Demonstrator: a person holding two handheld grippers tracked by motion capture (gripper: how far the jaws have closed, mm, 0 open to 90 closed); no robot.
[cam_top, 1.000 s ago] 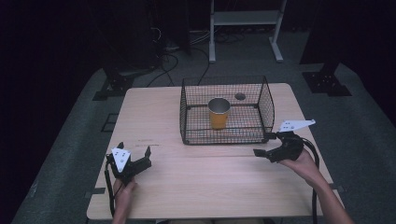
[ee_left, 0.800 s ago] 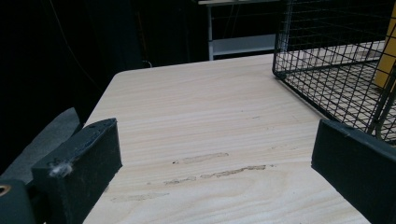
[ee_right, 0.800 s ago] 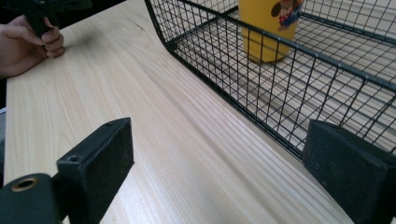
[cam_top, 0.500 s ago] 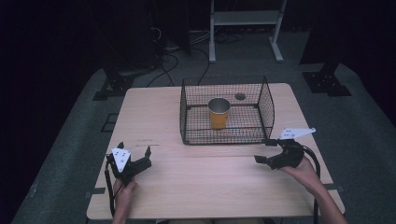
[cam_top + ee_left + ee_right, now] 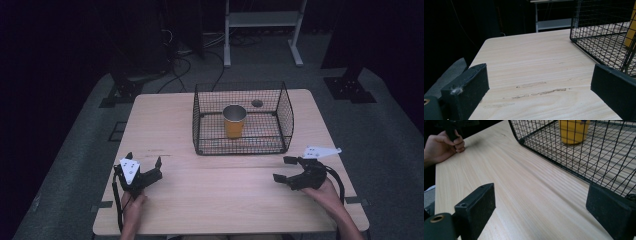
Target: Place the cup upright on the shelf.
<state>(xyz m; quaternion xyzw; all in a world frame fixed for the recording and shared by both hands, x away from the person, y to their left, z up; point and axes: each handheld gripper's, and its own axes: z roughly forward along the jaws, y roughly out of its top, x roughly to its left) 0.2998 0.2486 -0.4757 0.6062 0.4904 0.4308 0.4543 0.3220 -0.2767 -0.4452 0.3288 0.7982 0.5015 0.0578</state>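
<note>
A: Hidden or cut off?
B: Cup's top (image 5: 573, 131) cropped in right gripper view; left hand (image 5: 441, 145) partly out of frame.

A: Claws?
B: Left gripper (image 5: 144, 165) and right gripper (image 5: 287, 169) both spread wide, holding nothing, low over table (image 5: 210, 200).

A: Beyond?
B: Orange cup (image 5: 234, 121) upright inside wire basket (image 5: 280, 117), well apart from both grippers; mesh wall between.

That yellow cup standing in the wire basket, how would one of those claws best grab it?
Probably from above. The yellow cup stands upright with its open mouth up, and the wire basket walls it in on every side but has no lid. Pinch the rim, one jaw inside and one outside.
</note>
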